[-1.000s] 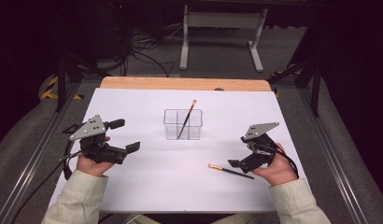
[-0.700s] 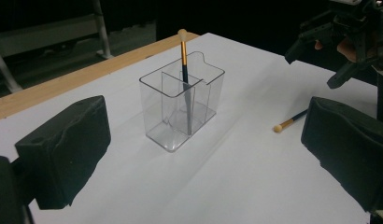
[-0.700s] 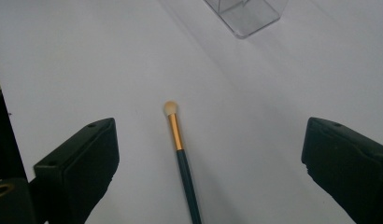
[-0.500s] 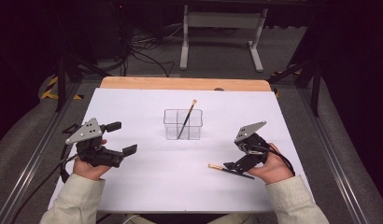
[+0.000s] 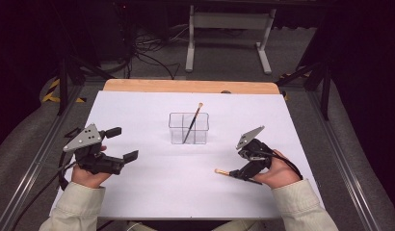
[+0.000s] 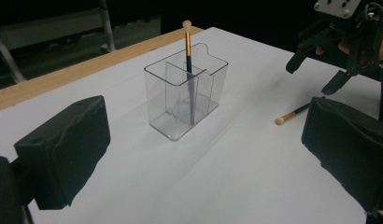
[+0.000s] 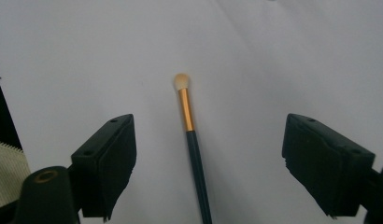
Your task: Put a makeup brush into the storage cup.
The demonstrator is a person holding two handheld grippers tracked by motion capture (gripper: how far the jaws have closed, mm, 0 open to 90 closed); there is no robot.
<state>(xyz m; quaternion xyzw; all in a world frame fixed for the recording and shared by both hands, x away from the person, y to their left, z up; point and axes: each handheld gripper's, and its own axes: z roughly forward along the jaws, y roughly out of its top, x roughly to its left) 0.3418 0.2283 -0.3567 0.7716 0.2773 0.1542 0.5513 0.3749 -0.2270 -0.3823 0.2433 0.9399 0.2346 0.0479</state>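
Loose brush flat on the white desk, near its right front, between the pads of the right tongs but untouched by either. Right tongs spread, jaws just closing in. Farther off, clear divided holder at mid-desk with a second brush leaning inside. Left tongs spread wide, holding nothing, well apart at the left.

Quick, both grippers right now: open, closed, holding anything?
Left gripper: open, holding nothing.
Right gripper: open, jaws just closing, either side of the brush on the table, pads not touching it.
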